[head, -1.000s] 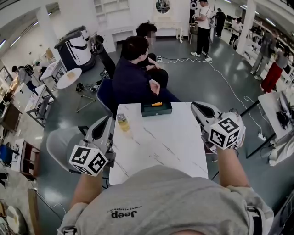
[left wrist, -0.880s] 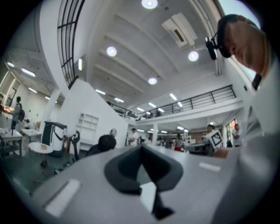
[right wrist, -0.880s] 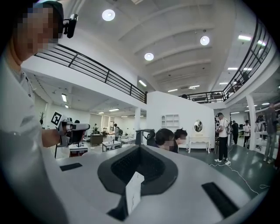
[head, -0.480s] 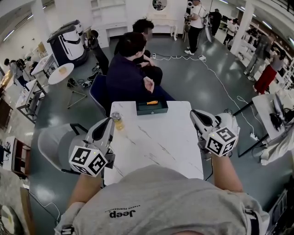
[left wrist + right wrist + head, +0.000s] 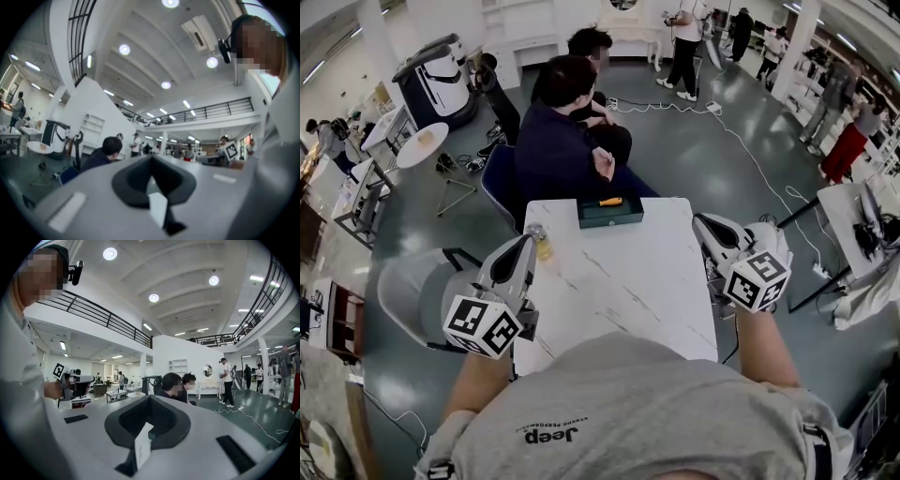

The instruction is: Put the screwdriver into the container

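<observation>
White marble-veined table [image 5: 619, 281], flat, smooth and mostly bare, with glossy grey floor open along both long sides. At the far edge, one dark green rectangular container [image 5: 610, 215] with one orange-handled screwdriver [image 5: 610, 202] lying in it; near the left edge, one small clear jar [image 5: 540, 242], yellowish inside. Two rounded grey grippers held off the near corners, left gripper [image 5: 525, 244] and right gripper [image 5: 705, 225], jaws pressed together on nothing, well apart from the container.

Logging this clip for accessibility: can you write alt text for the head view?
A green container holding an orange-handled screwdriver sits at the far edge of a white table. The left gripper and right gripper flank the table, empty, fingers shut. Two people sit just beyond it.
</observation>
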`<state>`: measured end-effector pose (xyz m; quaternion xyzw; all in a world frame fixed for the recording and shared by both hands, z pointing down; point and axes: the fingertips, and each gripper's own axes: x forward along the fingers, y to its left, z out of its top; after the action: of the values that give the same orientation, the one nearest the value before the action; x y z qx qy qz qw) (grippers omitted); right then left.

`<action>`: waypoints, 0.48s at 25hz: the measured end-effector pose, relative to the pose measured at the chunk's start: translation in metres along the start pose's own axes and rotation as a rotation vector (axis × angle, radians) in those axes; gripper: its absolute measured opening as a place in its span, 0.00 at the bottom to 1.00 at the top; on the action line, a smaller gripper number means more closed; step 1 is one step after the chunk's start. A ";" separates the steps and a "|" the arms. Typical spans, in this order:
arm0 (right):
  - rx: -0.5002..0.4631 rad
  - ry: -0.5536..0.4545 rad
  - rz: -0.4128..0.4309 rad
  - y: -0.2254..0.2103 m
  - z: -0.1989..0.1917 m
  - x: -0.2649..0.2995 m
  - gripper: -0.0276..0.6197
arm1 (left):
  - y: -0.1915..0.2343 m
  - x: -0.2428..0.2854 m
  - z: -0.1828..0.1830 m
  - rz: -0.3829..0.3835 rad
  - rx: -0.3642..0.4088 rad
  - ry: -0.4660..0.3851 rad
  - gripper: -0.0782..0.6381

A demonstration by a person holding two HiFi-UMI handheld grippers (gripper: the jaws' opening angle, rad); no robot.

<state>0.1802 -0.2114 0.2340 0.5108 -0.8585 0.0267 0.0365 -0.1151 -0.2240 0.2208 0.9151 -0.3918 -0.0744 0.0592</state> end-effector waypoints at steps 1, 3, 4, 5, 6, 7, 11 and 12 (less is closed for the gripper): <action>0.000 -0.001 -0.001 -0.001 0.000 -0.001 0.06 | -0.001 0.000 -0.001 0.000 0.000 0.001 0.11; -0.002 0.000 -0.001 -0.001 -0.001 -0.002 0.06 | -0.003 -0.001 -0.003 0.001 -0.001 0.002 0.11; -0.003 0.003 0.000 -0.001 -0.002 -0.002 0.05 | -0.003 -0.001 -0.004 0.001 -0.001 0.002 0.11; -0.005 0.006 0.000 0.000 -0.002 -0.001 0.05 | -0.002 -0.002 -0.004 0.002 -0.002 0.002 0.11; -0.007 0.008 0.000 0.001 -0.002 0.000 0.05 | -0.001 -0.003 -0.004 0.003 -0.002 0.002 0.11; -0.009 0.010 0.001 0.002 -0.003 0.001 0.05 | 0.000 -0.003 -0.003 0.004 -0.002 0.002 0.11; -0.020 0.012 0.007 0.001 -0.001 -0.001 0.05 | -0.003 -0.003 -0.001 0.009 0.001 -0.004 0.11; -0.022 0.011 0.009 0.001 -0.001 -0.001 0.05 | -0.004 -0.004 0.000 0.010 0.002 -0.005 0.11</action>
<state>0.1797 -0.2097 0.2350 0.5065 -0.8607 0.0201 0.0470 -0.1149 -0.2186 0.2210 0.9131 -0.3965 -0.0760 0.0578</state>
